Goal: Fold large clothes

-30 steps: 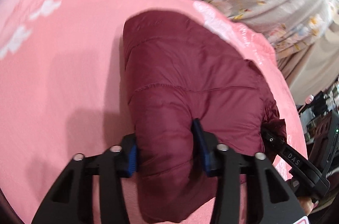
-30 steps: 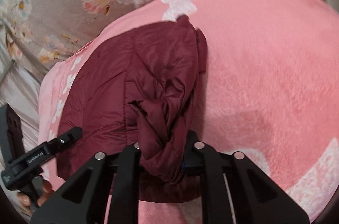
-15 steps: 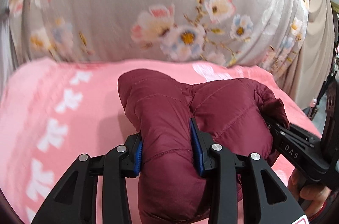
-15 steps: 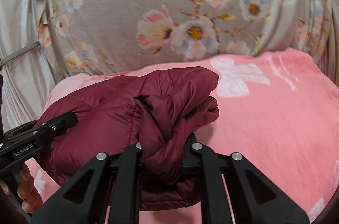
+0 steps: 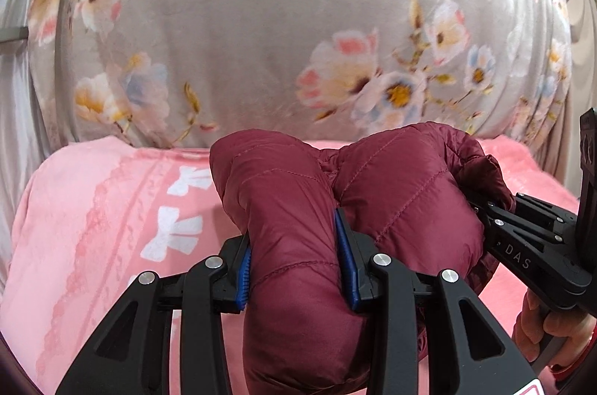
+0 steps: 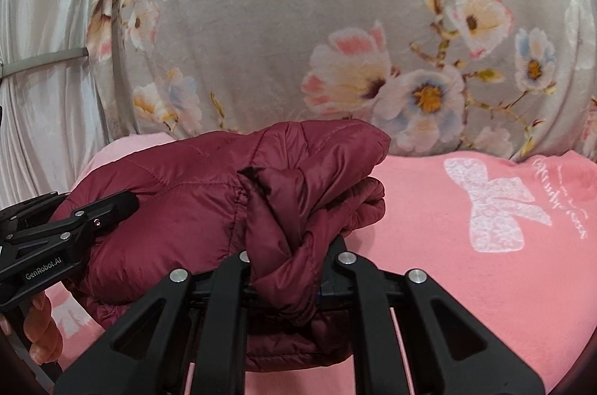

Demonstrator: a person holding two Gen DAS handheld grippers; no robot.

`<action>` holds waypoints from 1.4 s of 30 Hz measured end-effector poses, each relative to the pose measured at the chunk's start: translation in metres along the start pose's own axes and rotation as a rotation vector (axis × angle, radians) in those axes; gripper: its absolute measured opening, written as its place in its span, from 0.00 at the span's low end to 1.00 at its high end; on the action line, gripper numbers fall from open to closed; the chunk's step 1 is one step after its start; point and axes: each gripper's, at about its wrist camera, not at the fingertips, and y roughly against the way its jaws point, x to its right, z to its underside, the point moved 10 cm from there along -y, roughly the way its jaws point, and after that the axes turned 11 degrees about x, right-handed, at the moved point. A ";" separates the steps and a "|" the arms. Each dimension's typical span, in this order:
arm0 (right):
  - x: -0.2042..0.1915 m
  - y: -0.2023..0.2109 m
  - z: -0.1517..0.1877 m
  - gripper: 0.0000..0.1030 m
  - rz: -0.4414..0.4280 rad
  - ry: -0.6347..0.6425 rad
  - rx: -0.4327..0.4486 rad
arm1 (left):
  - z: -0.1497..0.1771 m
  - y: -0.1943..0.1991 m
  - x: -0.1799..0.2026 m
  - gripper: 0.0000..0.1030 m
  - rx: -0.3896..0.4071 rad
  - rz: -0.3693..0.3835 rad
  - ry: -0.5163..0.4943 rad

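A maroon quilted puffer jacket [image 5: 283,208] is bunched into a thick bundle and held up over a pink blanket [image 5: 93,227]. My left gripper [image 5: 294,257] is shut on the jacket's left end, with blue pads pressing a fat fold. My right gripper [image 6: 287,268] is shut on a twisted wad at the right end of the jacket [image 6: 179,208]. Each gripper shows in the other's view: the right gripper [image 5: 481,208] at the bundle's right side, the left gripper [image 6: 112,208] against its left side.
A grey curtain with pale flowers [image 5: 298,40] hangs close behind the bed. The pink blanket [image 6: 485,245] with white bow prints spreads to the right and below. Plain silvery drapes [image 6: 44,96] hang at the far left.
Both grippers have lifted and tilted up with the jacket. The bundle rose off the blanket and folded in on itself, and the views now face the curtain.
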 end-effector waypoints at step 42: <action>0.022 0.009 0.120 0.07 0.144 -0.107 -0.462 | 0.117 0.004 -0.024 0.66 -0.512 -0.374 0.178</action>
